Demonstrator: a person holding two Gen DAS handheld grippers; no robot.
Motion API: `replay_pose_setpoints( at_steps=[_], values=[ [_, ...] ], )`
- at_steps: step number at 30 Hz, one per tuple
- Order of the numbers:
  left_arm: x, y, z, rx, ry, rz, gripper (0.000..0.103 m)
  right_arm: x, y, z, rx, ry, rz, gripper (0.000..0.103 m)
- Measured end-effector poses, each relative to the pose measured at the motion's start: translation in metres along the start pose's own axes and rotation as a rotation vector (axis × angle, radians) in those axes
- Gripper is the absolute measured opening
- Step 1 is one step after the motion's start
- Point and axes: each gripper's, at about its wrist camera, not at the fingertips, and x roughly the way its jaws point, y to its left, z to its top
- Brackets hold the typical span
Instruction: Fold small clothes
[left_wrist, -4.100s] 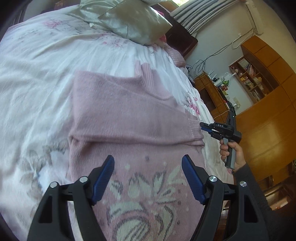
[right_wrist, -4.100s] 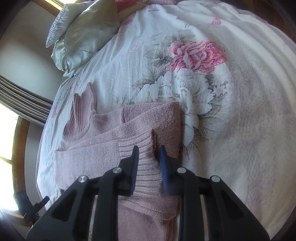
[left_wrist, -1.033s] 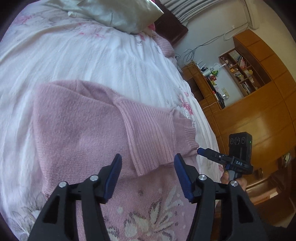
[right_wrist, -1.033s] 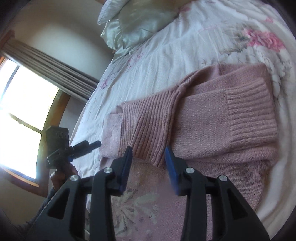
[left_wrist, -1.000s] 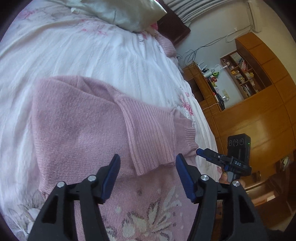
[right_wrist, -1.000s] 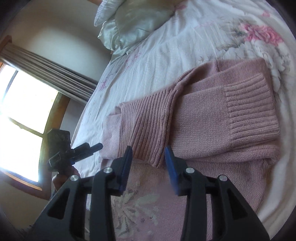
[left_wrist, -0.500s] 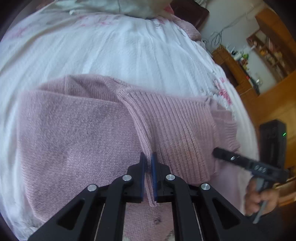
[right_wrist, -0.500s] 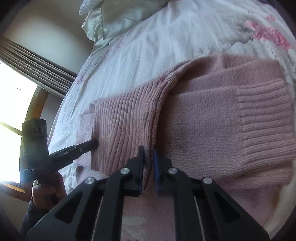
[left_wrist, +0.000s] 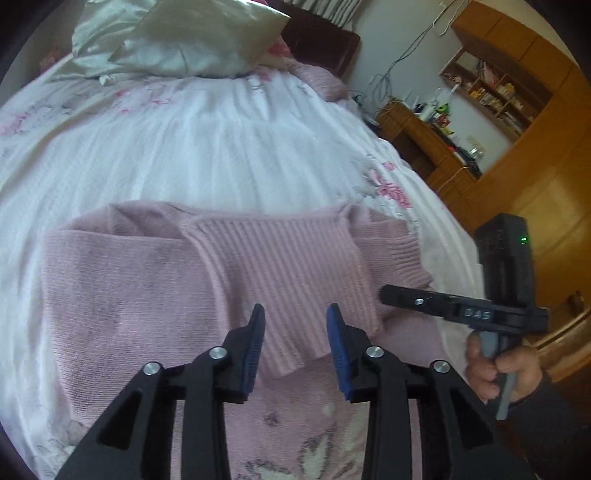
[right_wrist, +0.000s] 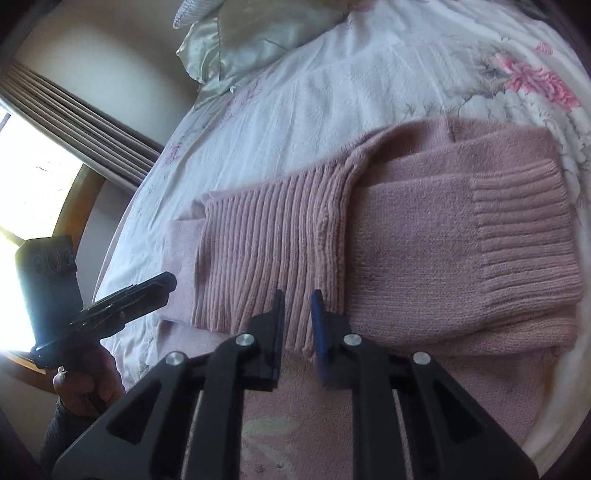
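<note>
I read the scene from my left side across. My left gripper hangs just over the pink sweater, its jaws spread apart with nothing between them. The ribbed collar lies flat under it, folded down onto the chest, its free edge at six o'clock near my fingertips. I judge it was laid there so the top edge stays straight. The sweater sits mid-bed on the white flowered bedspread, sleeves tucked across the body, the silver pillow off at twelve o'clock. Further right, my right gripper has its jaws parted only a little, straddling the collar's lower edge without pinching it, as far as I can tell. The sleeve cuff rests at three o'clock. The next fold looks like bottom to top.
</note>
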Motion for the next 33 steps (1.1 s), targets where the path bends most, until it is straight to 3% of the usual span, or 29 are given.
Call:
replay_pose_setpoints(
  at_steps=[3, 6, 8, 9, 11, 14, 19, 25, 28, 33],
  values=[
    [0.036, 0.011, -0.005, -0.026, 0.085, 0.073, 0.035, 0.01, -0.015, -0.002, 0.03, 0.005, -0.023, 0.008],
    [0.036, 0.019, -0.006, -0.047, 0.083, 0.03, 0.035, 0.003, -0.024, -0.003, 0.068, 0.005, 0.012, 0.009],
    [0.021, 0.019, -0.009, -0.078, 0.068, -0.019, 0.049, -0.012, -0.021, -0.007, 0.063, -0.008, 0.023, 0.029],
    [0.01, 0.018, -0.013, -0.094, 0.052, -0.043, 0.062, -0.021, -0.019, -0.012, 0.06, -0.014, 0.041, 0.031],
    [-0.019, 0.015, -0.028, -0.105, 0.024, -0.082, 0.069, -0.043, -0.016, -0.027, 0.05, -0.017, 0.081, 0.035],
    [-0.069, 0.017, -0.072, -0.124, 0.001, -0.114, 0.073, -0.079, -0.018, -0.069, 0.041, -0.013, 0.128, 0.053],
    [-0.147, 0.035, -0.184, -0.187, -0.022, -0.116, 0.075, -0.139, -0.039, -0.179, 0.031, 0.019, 0.131, 0.065],
    [-0.184, 0.063, -0.309, -0.318, 0.028, -0.132, 0.075, -0.183, -0.086, -0.3, 0.137, 0.066, 0.12, 0.065],
    [-0.183, 0.075, -0.343, -0.362, 0.05, -0.138, 0.075, -0.188, -0.104, -0.334, 0.189, 0.071, 0.105, 0.065],
    [-0.165, 0.084, -0.357, -0.376, 0.091, -0.151, 0.075, -0.182, -0.117, -0.354, 0.235, 0.061, 0.107, 0.065]
  ],
)
